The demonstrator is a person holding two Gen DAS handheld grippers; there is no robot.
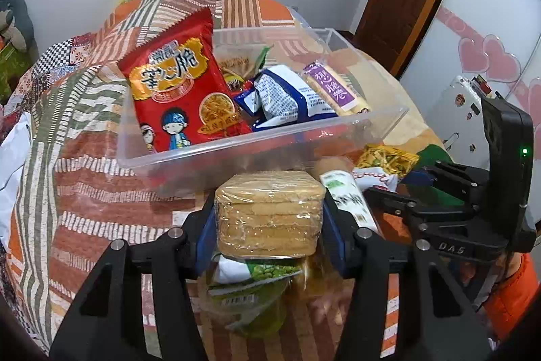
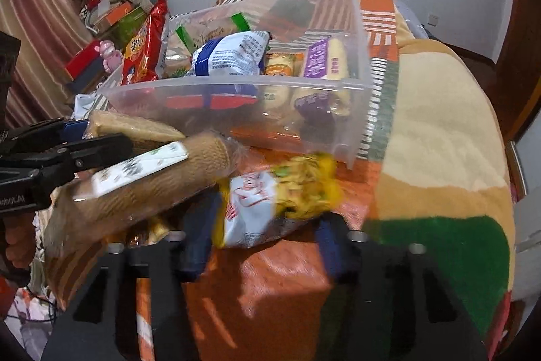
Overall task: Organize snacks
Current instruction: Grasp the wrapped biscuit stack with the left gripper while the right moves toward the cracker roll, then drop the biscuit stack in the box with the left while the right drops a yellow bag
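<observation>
A red bag [image 1: 175, 90] leans at the bin's [image 1: 270, 141] left end, with a blue-white pack [image 1: 287, 97] and a purple wafer [image 1: 331, 87] further right. The left gripper [image 1: 270, 219] pinches a biscuit stack [image 1: 268, 212] just before the bin. Only the right view shows the right gripper [image 2: 260, 246] spread around a yellow-white packet [image 2: 270, 202], blurred, lying on the blanket [image 2: 439, 124] beside a wafer roll [image 2: 135, 185].

Left claw [image 1: 270, 219] clamped, right claw [image 2: 263, 242] spread wide
</observation>
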